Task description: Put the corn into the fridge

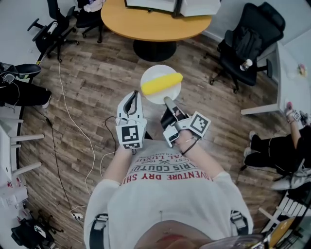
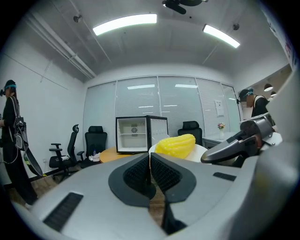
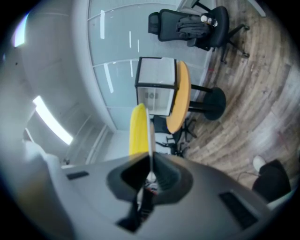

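Observation:
A yellow corn cob (image 1: 162, 83) lies on a round white plate (image 1: 151, 99) held in the air over the wooden floor. My right gripper (image 1: 167, 102) is shut on the plate's near rim. In the right gripper view the plate (image 3: 150, 140) is edge-on between the jaws, with the corn (image 3: 137, 129) on its left face. My left gripper (image 1: 131, 99) hangs just left of the plate, shut on nothing. From the left gripper view the corn (image 2: 176, 144) shows ahead, with the small fridge (image 2: 134, 135) behind it, door open. The fridge (image 1: 170, 6) stands on a round orange table (image 1: 155, 23).
Black office chairs stand at the left (image 1: 51, 31) and right (image 1: 248, 41) of the table. A white cable (image 1: 73, 121) trails over the floor at left. A white desk (image 1: 291, 73) is at the right, with a seated person's legs (image 1: 272, 151) by it.

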A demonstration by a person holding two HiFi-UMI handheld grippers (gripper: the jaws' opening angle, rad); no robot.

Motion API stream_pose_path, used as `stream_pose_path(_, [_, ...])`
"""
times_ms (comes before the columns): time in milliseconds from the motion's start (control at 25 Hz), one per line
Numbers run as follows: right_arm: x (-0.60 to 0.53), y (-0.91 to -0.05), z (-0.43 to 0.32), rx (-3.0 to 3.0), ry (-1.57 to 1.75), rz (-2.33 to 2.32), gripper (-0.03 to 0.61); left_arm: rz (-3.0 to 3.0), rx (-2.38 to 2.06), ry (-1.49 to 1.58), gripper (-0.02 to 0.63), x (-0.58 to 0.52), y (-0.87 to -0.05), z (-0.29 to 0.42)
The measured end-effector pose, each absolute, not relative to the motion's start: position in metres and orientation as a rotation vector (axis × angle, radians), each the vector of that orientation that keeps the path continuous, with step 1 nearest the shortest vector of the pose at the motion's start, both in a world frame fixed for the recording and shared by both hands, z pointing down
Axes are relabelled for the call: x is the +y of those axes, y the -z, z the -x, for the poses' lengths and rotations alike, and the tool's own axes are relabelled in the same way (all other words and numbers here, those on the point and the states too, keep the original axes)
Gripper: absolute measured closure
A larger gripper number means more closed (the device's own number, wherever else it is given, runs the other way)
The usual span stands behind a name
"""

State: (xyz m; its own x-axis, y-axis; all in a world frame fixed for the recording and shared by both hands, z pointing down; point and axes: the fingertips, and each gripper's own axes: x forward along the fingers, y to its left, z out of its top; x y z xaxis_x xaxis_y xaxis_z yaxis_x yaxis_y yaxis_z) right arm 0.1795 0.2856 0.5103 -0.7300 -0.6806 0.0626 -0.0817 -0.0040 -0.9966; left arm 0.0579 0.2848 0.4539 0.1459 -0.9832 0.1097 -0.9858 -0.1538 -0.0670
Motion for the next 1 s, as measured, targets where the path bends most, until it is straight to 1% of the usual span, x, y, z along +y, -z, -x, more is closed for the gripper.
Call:
stream_pose_path(200, [0.255, -0.507, -0.150, 1.798, 1.776, 0.821, 0.541, -2.400, -1.979, -0.191, 0.580, 0.250, -0.449, -0.028])
stream_pose_path(760, [0.153, -0.499, -0.037, 1.735, 1.707, 0.897, 0.541, -2.540, -1.859, -0.179, 0.580, 0.138, -0.431, 0.090])
stream_pose_path(1000, [0.114, -0.497, -0.002, 1.731, 1.690, 0.906, 0.541, -2.555, -1.842, -0.171, 0.580, 0.101, -0.429, 0.129])
